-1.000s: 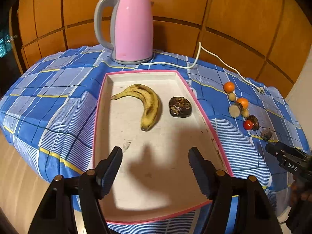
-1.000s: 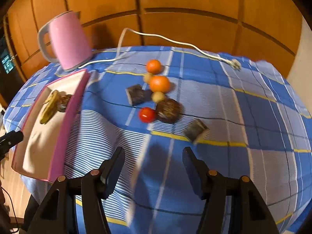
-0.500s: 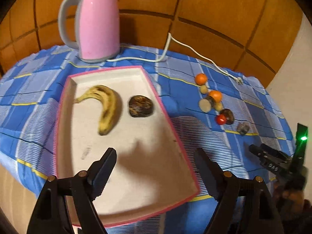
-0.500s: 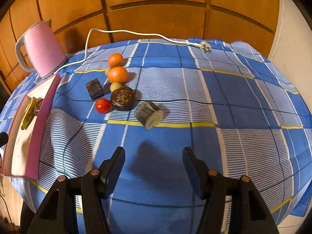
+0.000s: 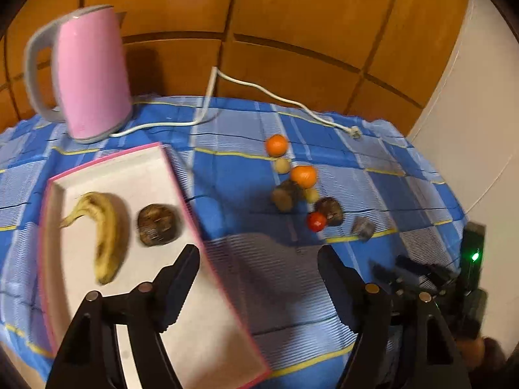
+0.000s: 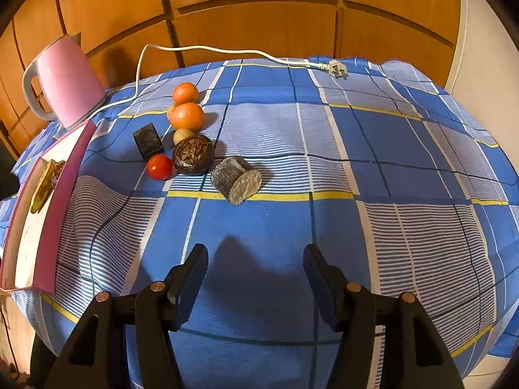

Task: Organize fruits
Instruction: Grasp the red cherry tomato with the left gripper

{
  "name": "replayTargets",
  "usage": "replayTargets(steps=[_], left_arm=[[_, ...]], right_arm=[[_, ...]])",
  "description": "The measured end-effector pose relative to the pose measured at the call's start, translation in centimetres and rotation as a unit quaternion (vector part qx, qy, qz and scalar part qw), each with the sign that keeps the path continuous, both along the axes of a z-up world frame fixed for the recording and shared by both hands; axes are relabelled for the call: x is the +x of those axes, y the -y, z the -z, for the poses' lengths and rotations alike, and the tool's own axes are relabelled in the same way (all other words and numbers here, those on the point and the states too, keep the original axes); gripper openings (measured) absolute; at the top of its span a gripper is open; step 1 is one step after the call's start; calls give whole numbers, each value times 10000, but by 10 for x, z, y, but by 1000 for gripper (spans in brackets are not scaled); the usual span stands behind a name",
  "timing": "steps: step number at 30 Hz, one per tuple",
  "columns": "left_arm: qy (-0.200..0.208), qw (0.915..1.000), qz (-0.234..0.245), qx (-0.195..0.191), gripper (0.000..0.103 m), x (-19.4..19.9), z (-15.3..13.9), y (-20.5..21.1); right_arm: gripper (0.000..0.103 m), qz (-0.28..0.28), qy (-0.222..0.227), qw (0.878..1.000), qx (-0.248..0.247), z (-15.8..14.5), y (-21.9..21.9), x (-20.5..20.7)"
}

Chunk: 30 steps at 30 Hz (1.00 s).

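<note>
Two fruits already lay in the pink-rimmed tray point(image 5: 191, 214): a banana point(image 5: 107, 233) and a dark round fruit point(image 5: 157, 225) just beside it. The rest sat in a loose cluster on the checked cloth of the desk point(image 6: 373, 168), well apart from the tray: two oranges point(image 6: 187, 116), a red tomato point(image 6: 159, 167), a brown round fruit point(image 6: 193, 154), two small pale ones and two grey-dark cut pieces point(image 6: 236, 180). The step in hand looked like the reach for the next fruit.

The left tongs point(image 5: 256, 278) stood spread and empty over the tray's near edge; their jaws had just narrowed slightly, with nothing between them. The right tongs point(image 6: 254, 275) were also spread and empty (hovering short of the cluster, nearest the cut piece).

The next move would probably call for bringing one pair down around a single fruit without nudging its neighbours, which touch.

No brand, label or writing could be read on the pink kettle point(image 5: 94, 74) or elsewhere.
</note>
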<state>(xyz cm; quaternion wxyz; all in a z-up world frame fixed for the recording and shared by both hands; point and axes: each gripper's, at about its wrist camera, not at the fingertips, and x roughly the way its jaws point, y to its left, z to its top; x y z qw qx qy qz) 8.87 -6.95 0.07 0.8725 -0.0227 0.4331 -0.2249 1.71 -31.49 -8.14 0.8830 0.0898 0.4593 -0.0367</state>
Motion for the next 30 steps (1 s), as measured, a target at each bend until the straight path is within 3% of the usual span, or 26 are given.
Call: replayTargets(steps=[5,8,9,12,13,14,18,24,28,30], left_arm=[[-362,9991,233,20,78,17,11,21],[-585,9972,465,-67,73,21,19,36],[-550,9974,473,-11,65,20,20,41],[-586,9965,585,145,56,23,26,57],[-615,9963,575,171,44,26,28,60],[-673,9957,595,208,40,30,33,66],[-818,9919,915,325,31,37,47,89],[-707,9910,962,610,31,49,62,115],[-576,9914,903,746,47,56,68,121],[-603,9916,885,728,45,61,73,124]], right_arm=[[62,-5,7,10000,23,4,1,0],[62,-46,36,10000,-21,5,0,1],[64,-55,47,10000,-33,5,0,1],[66,-110,101,9999,-52,6,-2,0],[66,-126,116,9998,-69,6,-2,0],[66,-136,130,9998,-81,6,-3,-1],[67,-184,201,9996,-80,7,-2,-3],[70,-209,263,9994,-25,8,-3,-3],[71,-243,310,9992,-60,9,-4,-4],[71,-257,323,9991,-70,9,-4,-5]])
